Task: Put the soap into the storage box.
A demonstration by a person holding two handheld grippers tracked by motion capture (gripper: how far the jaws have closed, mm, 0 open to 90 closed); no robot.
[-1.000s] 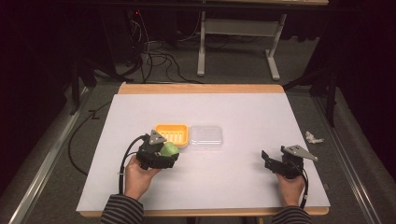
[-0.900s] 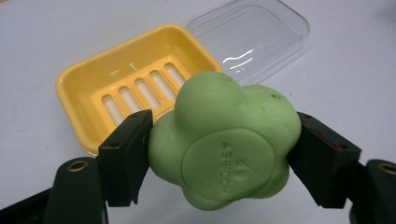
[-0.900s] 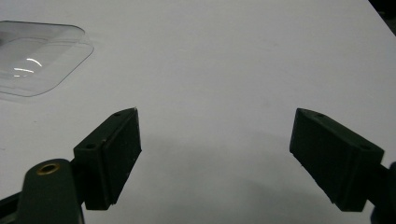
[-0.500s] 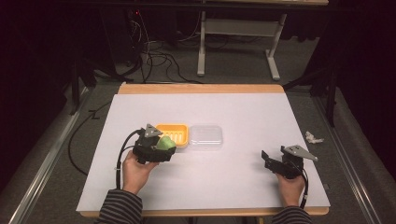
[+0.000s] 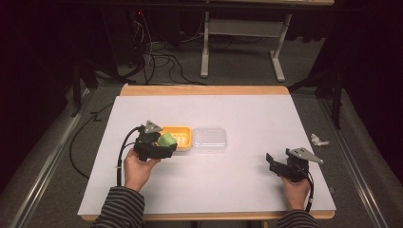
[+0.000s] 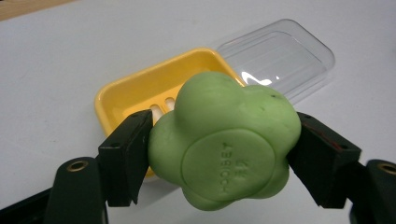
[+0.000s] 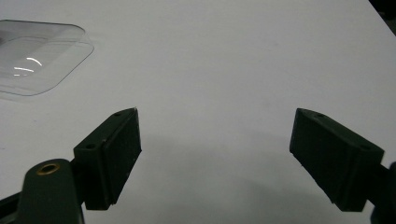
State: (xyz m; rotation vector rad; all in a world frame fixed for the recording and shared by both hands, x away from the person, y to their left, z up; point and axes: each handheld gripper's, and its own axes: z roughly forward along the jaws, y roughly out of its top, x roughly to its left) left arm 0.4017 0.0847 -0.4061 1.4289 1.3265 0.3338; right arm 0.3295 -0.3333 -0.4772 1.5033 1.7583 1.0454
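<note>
High view: one green soap, one yellow dish, one clear lid.

Dim surroundings, bright tabletop (soft shadows)

The green soap between the left gripper's jaws bears embossed lettering. It runs sideways, too faint to read surely.

A lobed green soap hangs over the yellow dish, beside its clear lid.
</note>
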